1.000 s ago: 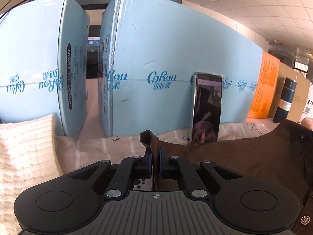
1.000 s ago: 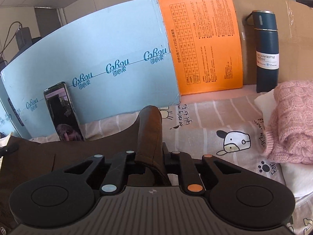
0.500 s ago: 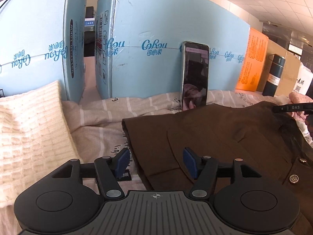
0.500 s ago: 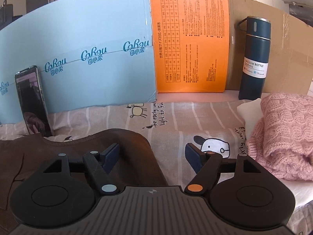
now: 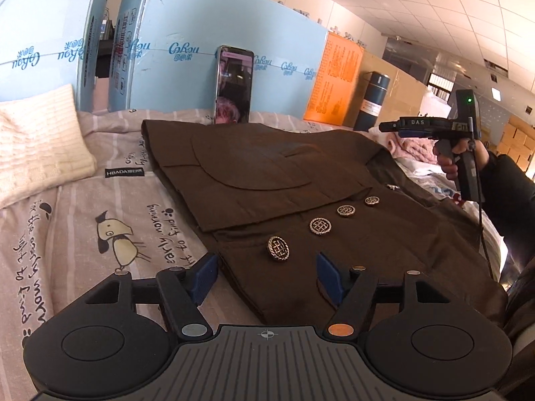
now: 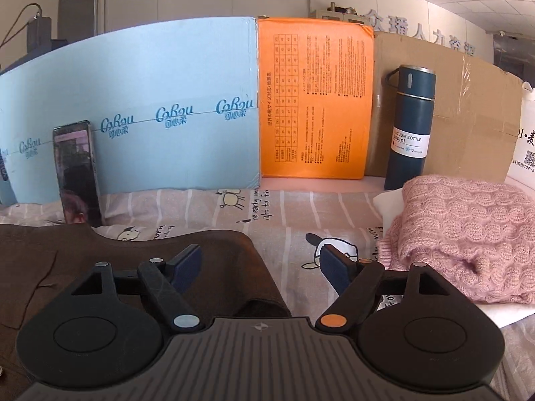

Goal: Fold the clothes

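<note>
Dark brown woven jacket with metal lattice buttons (image 5: 301,197) lies on the striped cartoon-print bedsheet (image 5: 110,220), front face up. One panel is laid across the chest, its straight edge running just above the button row; the cloth is flat, with few wrinkles.

Left gripper (image 5: 265,275): blue-padded fingers spread wide, holding nothing, hovering over the near hem beside the lowest button. Right gripper (image 6: 260,267): fingers likewise wide apart and empty, above the rounded far corner of the jacket near the bedsheet's edge. In the left view the person's hand (image 5: 449,158) grips that tool's handle.

Step in hand, as a judgement: between grasps, one fold lying in place and the garment only part-folded. Whether a further side fold or a bottom-to-top fold comes next cannot be settled from here. Any next pinch calls for catching both layers at an edge, clear of the hard buttons.

Materials: the jacket looks thick and matte, likely to hold a crease. Pink cable-knit sweater (image 6: 468,230), soft and lumpy, sits folded to the right; cream ribbed knit (image 5: 36,140) to the left. Dark blue steel vacuum bottle (image 6: 409,127) and upright black smartphone (image 5: 234,83) stand against light blue cardboard boxes (image 5: 187,40).
</note>
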The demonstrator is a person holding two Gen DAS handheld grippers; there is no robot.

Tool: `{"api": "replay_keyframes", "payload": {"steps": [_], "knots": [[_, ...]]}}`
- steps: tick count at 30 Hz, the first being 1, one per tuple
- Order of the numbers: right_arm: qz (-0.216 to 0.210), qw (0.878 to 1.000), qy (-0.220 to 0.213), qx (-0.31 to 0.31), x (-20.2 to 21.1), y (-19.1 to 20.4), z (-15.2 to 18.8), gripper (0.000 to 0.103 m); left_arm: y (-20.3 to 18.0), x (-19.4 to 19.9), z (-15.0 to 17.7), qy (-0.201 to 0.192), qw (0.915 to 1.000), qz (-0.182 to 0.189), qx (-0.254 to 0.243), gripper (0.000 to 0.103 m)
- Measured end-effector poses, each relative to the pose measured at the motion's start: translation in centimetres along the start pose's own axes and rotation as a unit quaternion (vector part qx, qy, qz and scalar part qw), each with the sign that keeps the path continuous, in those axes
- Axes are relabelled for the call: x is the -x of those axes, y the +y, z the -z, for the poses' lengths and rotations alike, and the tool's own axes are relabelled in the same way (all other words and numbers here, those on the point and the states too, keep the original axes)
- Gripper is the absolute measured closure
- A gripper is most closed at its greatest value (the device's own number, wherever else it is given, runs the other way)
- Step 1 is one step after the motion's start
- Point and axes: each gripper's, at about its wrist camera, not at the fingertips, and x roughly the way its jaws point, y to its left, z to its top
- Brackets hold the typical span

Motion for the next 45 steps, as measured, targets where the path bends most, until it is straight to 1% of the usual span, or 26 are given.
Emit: {"api": "replay_keyframes", "payload": {"steps": [1, 3, 5, 7, 8, 9, 11, 12, 13, 14, 18, 21, 22, 25, 26, 27, 28, 31, 32, 33, 34, 35, 38, 39, 42, 45], "knots": [[-0.022, 1.000, 0.006, 0.003, 0.8, 0.4, 0.4, 0.025, -0.3, 0.1, 0.1, -0.003, 1.0000, 0.003, -0.004, 0.037], [-0.090, 0.995, 0.023, 0.019, 2.1, 1.3, 1.7, 0.025, -0.8, 0.3, 0.3, -0.008, 0.9999, 0.010, -0.011, 0.038], [-0.168, 0.984, 0.046, 0.039, 3.0, 2.4, 3.0, 0.025, -1.3, 0.5, 0.6, -0.014, 0.9996, 0.018, -0.017, 0.038], [-0.220, 0.971, 0.071, 0.064, 3.5, 3.5, 4.3, 0.023, -1.5, 0.3, 0.6, -0.007, 0.9996, 0.021, -0.017, 0.038], [-0.227, 0.967, 0.081, 0.077, 3.5, 4.1, 4.8, 0.023, -1.5, -0.1, 0.6, 0.003, 0.9998, 0.012, -0.015, 0.041], [-0.224, 0.966, 0.093, 0.086, 3.3, 4.5, 5.2, 0.023, -1.7, -0.5, 0.7, 0.010, 0.9998, 0.000, -0.018, 0.062], [-0.218, 0.964, 0.118, 0.096, 2.7, 5.3, 5.9, 0.023, -1.9, -1.1, 0.9, 0.023, 0.9991, -0.024, -0.024, 0.085], [-0.219, 0.963, 0.124, 0.098, 2.6, 5.4, 6.2, 0.024, -2.2, -1.0, 0.8, 0.019, 0.9990, -0.027, -0.029, 0.093], [-0.215, 0.963, 0.124, 0.103, 2.7, 5.4, 6.4, 0.024, -2.5, -0.8, 0.9, 0.011, 0.9986, -0.035, -0.039, 0.098], [-0.211, 0.964, 0.121, 0.110, 2.8, 5.5, 6.6, 0.024, -2.8, -0.6, 0.9, 0.004, 0.9979, -0.042, -0.048, 0.100], [-0.193, 0.967, 0.108, 0.125, 3.6, 5.5, 7.1, 0.024, -3.8, -0.3, 0.0, -0.030, 0.9931, -0.070, -0.090, 0.101], [-0.177, 0.970, 0.101, 0.136, 3.9, 5.5, 7.1, 0.024, -3.5, -0.9, -0.8, -0.024, 0.9911, -0.084, -0.101, 0.101], [-0.174, 0.970, 0.102, 0.139, 4.0, 5.5, 7.2, 0.024, -3.4, -1.3, -0.7, -0.011, 0.9906, -0.087, -0.104, 0.101], [-0.168, 0.970, 0.102, 0.146, 4.0, 5.4, 7.3, 0.023, -3.4, -2.4, -0.2, 0.020, 0.9883, -0.097, -0.116, 0.099], [-0.167, 0.970, 0.103, 0.146, 4.0, 5.3, 7.4, 0.023, -3.5, -2.5, -0.1, 0.021, 0.9875, -0.100, -0.119, 0.098], [-0.167, 0.970, 0.103, 0.145, 3.9, 5.2, 7.5, 0.023, -3.5, -2.6, -0.1, 0.023, 0.9868, -0.104, -0.122, 0.092], [-0.167, 0.970, 0.104, 0.143, 3.8, 5.2, 7.6, 0.022, -3.5, -2.5, -0.1, 0.022, 0.9861, -0.109, -0.124, 0.092], [-0.165, 0.971, 0.099, 0.141, 3.9, 5.1, 7.8, 0.021, -3.4, -2.4, -0.2, 0.019, 0.9835, -0.127, -0.127, 0.075], [-0.162, 0.972, 0.093, 0.140, 4.2, 5.0, 7.8, 0.021, -3.3, -2.2, -0.3, 0.015, 0.9822, -0.138, -0.127, 0.065], [-0.157, 0.974, 0.086, 0.139, 4.5, 5.0, 7.8, 0.021, -3.3, -2.0, -0.3, 0.011, 0.9810, -0.147, -0.126, 0.060], [-0.151, 0.976, 0.077, 0.139, 4.9, 4.9, 7.7, 0.021, -3.3, -1.6, -0.4, 0.003, 0.9811, -0.146, -0.126, 0.058], [-0.146, 0.977, 0.067, 0.141, 5.4, 4.8, 7.7, 0.021, -3.3, -1.3, -0.5, -0.005, 0.9813, -0.146, -0.126, 0.051], [-0.136, 0.979, 0.038, 0.149, 7.3, 4.3, 7.8, 0.019, -3.8, -0.1, -0.8, -0.022, 0.9829, -0.129, -0.129, 0.030], [-0.137, 0.978, 0.028, 0.155, 8.1, 4.2, 8.0, 0.017, -4.1, 0.2, -0.9, -0.028, 0.9836, -0.121, -0.131, 0.026], [-0.141, 0.975, 0.004, 0.173, 10.4, 3.8, 8.6, 0.012, -5.3, 1.0, -0.8, -0.039, 0.9844, -0.088, -0.147, 0.024], [-0.141, 0.971, 0.001, 0.194, 12.8, 3.2, 9.6, 0.006, -6.4, 1.3, -0.6, -0.044, 0.9835, -0.064, -0.164, 0.022]]}}
